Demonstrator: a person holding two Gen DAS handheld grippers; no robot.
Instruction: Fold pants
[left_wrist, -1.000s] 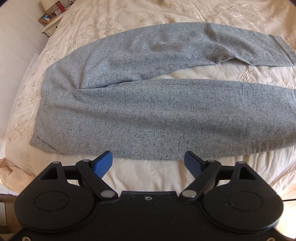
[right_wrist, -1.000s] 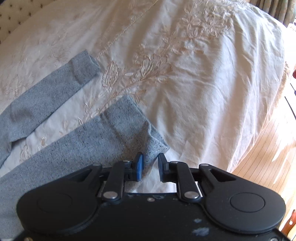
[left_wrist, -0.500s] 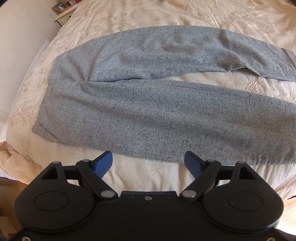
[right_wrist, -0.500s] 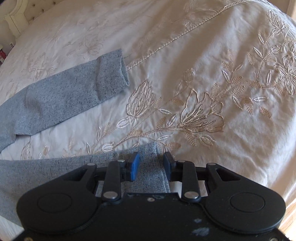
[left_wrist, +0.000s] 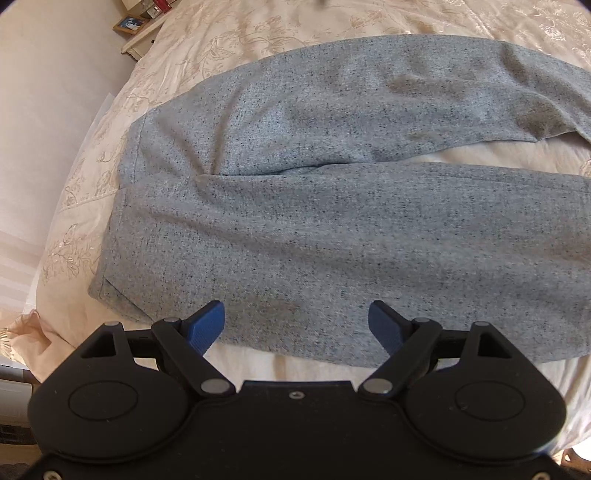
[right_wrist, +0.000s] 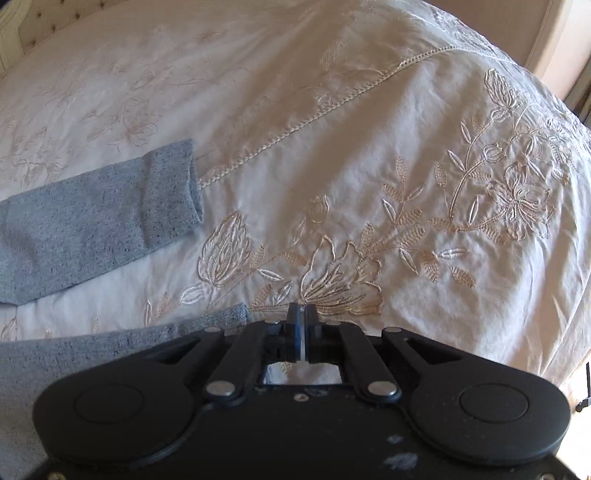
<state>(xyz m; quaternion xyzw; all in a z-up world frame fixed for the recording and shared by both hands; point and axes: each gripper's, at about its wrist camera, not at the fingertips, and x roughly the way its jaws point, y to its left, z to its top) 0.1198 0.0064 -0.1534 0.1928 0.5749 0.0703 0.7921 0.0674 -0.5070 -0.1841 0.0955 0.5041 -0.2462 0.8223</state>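
While the right tool (right_wrist: 302, 325) is closing at the near cuff of the speckled grey knit pants (left_wrist: 332, 229) on the embroidered cream bed (right_wrist: 369, 147), nothing visibly pinched, it may miss; the left tool (left_wrist: 295, 325) gapes wide.

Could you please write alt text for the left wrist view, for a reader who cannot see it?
Grey speckled pants lie flat on a cream embroidered bedspread, waistband to the left and both legs running right. The left gripper sits over the near edge of the pants, its blue fingers wide apart and holding nothing.
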